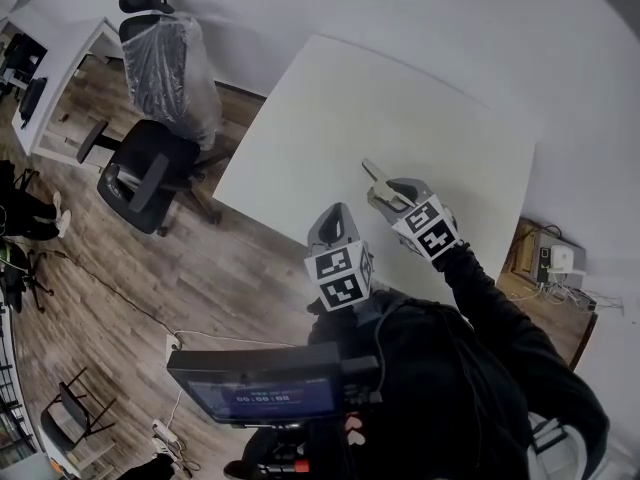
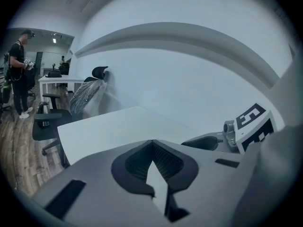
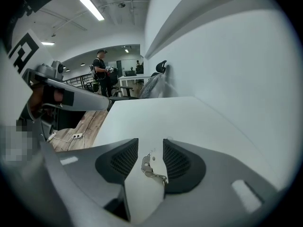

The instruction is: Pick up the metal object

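Right gripper view: right hand-held gripper (image 3: 150, 144) open, metal object (image 3: 152, 167) between jaws on white table (image 3: 184, 117); left hand-held gripper (image 2: 151, 143) closed, empty.

White table (image 1: 400, 98): 1.
Desk (image 1: 62, 68): 1, far left.
Office chairs: 2, a wrapped chair (image 1: 170, 63) and a black chair (image 1: 140, 173).
Metal object (image 3: 150, 167): 1.
Grippers: 2, a left gripper (image 2: 151, 174) and a right gripper (image 3: 150, 157).
Bystander (image 3: 100, 70): 1, in the background.

Metal object (image 3: 152, 168), details too small
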`<state>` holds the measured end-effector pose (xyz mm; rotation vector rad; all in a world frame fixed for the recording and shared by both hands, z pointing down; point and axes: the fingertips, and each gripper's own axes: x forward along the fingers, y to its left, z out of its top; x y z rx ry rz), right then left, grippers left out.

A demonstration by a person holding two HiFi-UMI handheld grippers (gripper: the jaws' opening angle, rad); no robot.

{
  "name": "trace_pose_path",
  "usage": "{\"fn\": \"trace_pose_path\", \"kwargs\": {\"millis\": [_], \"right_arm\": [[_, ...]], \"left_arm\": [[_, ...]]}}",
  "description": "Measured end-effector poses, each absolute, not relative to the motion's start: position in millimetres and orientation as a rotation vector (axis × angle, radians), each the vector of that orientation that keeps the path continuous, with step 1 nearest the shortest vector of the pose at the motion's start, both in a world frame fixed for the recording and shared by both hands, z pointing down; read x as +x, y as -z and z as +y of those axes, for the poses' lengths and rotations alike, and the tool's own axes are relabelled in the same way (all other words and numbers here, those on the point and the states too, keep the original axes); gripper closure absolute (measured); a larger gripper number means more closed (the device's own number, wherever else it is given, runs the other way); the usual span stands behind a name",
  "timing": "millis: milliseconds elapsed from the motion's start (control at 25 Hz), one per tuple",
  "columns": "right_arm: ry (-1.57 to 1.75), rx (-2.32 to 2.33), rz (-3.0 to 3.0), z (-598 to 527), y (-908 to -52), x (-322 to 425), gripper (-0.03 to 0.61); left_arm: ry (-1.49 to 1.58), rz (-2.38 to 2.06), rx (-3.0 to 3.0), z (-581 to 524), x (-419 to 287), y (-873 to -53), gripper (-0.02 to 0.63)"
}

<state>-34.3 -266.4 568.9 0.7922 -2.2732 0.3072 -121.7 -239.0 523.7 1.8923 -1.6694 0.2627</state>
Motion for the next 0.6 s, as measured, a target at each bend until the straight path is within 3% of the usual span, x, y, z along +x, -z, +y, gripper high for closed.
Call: {"fn": "trace_pose_path", "kwargs": {"millis": [600], "right_arm": [[-0.278, 0.824, -2.077, -271.7, -609.9, -39.4, 0.433]], "left_arm": [[-0.268, -1.636, 1.875, -246.0, -128.6, -539.7, 0.614]]}}
